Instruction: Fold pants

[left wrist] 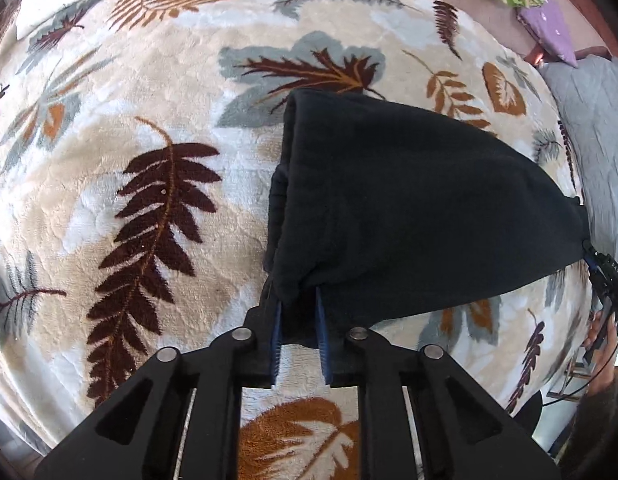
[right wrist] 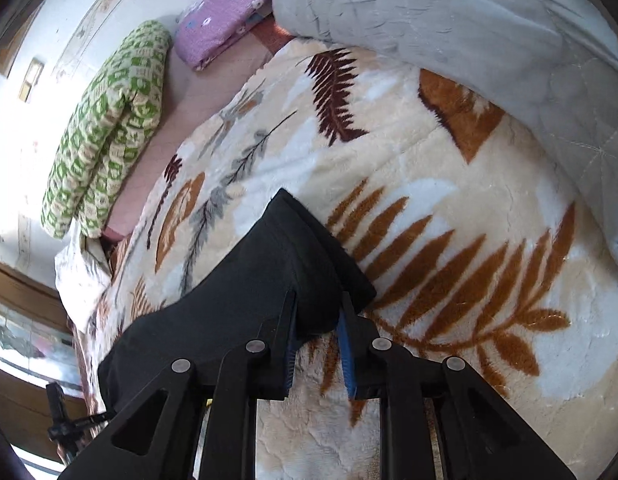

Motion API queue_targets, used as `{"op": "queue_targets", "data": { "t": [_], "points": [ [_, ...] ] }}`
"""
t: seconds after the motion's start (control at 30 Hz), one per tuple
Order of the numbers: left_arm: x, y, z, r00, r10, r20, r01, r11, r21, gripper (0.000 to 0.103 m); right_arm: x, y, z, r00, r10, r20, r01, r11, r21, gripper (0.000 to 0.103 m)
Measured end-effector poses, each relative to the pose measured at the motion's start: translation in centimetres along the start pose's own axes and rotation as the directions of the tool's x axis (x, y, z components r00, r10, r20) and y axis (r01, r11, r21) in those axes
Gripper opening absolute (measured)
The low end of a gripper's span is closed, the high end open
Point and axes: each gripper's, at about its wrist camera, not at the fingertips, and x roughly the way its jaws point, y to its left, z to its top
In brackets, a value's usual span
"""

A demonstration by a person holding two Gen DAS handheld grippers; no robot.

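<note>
Both tools are clamped on the near edge of the pants (left wrist: pixel 409 208), a dark, already doubled bundle lying on the bed: the left tool (left wrist: pixel 299 312) has its blue pads pinched on the near left corner, and the right tool (right wrist: pixel 319 320) bites the near right corner, each with only the thickness of cloth between the jaws. The step in hand looks like carrying this near edge over to the far edge for another fold. To do it well, I would lift both corners together and level, keep the edge taut between the tools so it does not sag in the middle, and lay it down square on the far edge before letting go; the thick layers may slip if one side leads. The pants sit on a plush blanket (left wrist: pixel 149 128) printed with brown, orange and grey leaves, soft enough to drag on the cloth. Beyond it lie a grey quilt (right wrist: pixel 449 20) at the far right, a purple pillow (right wrist: pixel 225 12) and a green patterned one (right wrist: pixel 109 128) against a pale wall.
</note>
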Motion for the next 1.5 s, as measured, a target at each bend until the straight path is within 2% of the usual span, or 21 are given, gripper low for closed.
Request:
{"op": "queue_targets", "data": {
  "t": [0.13, 0.23, 0.3, 0.37, 0.47, 0.57, 0.67, 0.8, 0.9, 1.03, 1.1, 1.17, 1.27, 1.4, 1.5],
  "points": [
    [-1.8, 1.6, -0.5, 0.998, -0.070, -0.002, 0.070, 0.996, -0.059, 0.031, -1.6, 0.3, 0.4, 1.000, 0.018, 0.002, -0.018, 1.000, -0.002, 0.031],
    [-3.9, 3.0, -1.1, 0.996, -0.087, 0.021, 0.089, 0.989, -0.116, 0.032, -4.4, -0.1, 1.0, 0.995, 0.084, 0.047, -0.085, 0.996, 0.017, 0.035],
    [-6.0, 3.3, -1.7, 0.995, -0.068, 0.069, 0.077, 0.986, -0.146, 0.032, -6.1, -0.2, 1.3, 0.994, 0.084, 0.076, -0.085, 0.996, 0.009, 0.045],
    [-8.0, 1.5, -2.5, 0.990, -0.094, 0.107, 0.106, 0.988, -0.113, 0.032, -7.7, -0.1, 1.8, 0.993, 0.076, 0.088, -0.074, 0.997, -0.024, 0.049],
    [-9.8, -4.0, -3.8, 0.980, -0.166, 0.113, 0.171, 0.984, -0.040, 0.032, -8.6, 0.6, 2.7, 0.994, 0.081, 0.067, -0.076, 0.994, -0.076, 0.052],
    [-9.3, -11.6, -5.1, 0.971, -0.222, 0.090, 0.221, 0.975, 0.017, 0.032, -8.1, 1.3, 3.8, 0.994, 0.104, 0.037, -0.100, 0.990, -0.097, 0.053],
    [-6.3, -19.9, -5.9, 0.955, -0.294, 0.019, 0.294, 0.955, 0.041, 0.032, -6.8, 1.8, 4.6, 0.992, 0.126, -0.019, -0.127, 0.986, -0.110, 0.053],
    [-1.2, -28.6, -6.3, 0.936, -0.348, -0.063, 0.347, 0.938, -0.014, 0.032, -6.2, 1.9, 4.8, 0.991, 0.122, -0.058, -0.130, 0.981, -0.145, 0.053],
    [2.1, -32.6, -6.5, 0.904, -0.416, -0.101, 0.403, 0.906, -0.130, 0.032, -6.4, 1.7, 5.0, 0.989, 0.134, -0.068, -0.144, 0.976, -0.164, 0.054],
    [5.0, -35.1, -6.8, 0.853, -0.517, -0.069, 0.470, 0.820, -0.328, 0.032, -6.0, 0.4, 5.5, 0.985, 0.152, -0.087, -0.164, 0.974, -0.159, 0.055],
    [5.7, -36.0, -6.5, 0.853, -0.521, -0.046, 0.468, 0.800, -0.376, 0.032, -5.5, -0.1, 5.8, 0.982, 0.162, -0.099, -0.175, 0.973, -0.150, 0.055],
    [6.1, -36.5, -6.0, 0.864, -0.503, 0.005, 0.460, 0.786, -0.412, 0.031, -5.0, -0.6, 6.2, 0.980, 0.167, -0.111, -0.182, 0.972, -0.150, 0.055],
    [6.8, -36.4, -5.6, 0.865, -0.498, 0.065, 0.465, 0.745, -0.478, 0.031, -4.1, -1.1, 6.9, 0.973, 0.190, -0.133, -0.209, 0.967, -0.146, 0.055],
    [8.4, -36.2, -5.7, 0.862, -0.501, 0.078, 0.456, 0.698, -0.552, 0.031, -3.1, -1.5, 7.4, 0.965, 0.210, -0.156, -0.232, 0.962, -0.143, 0.055],
    [9.5, -36.3, -5.5, 0.872, -0.481, 0.089, 0.439, 0.691, -0.574, 0.031, -2.2, -1.6, 7.7, 0.959, 0.224, -0.176, -0.250, 0.958, -0.143, 0.056]
  ]
}}
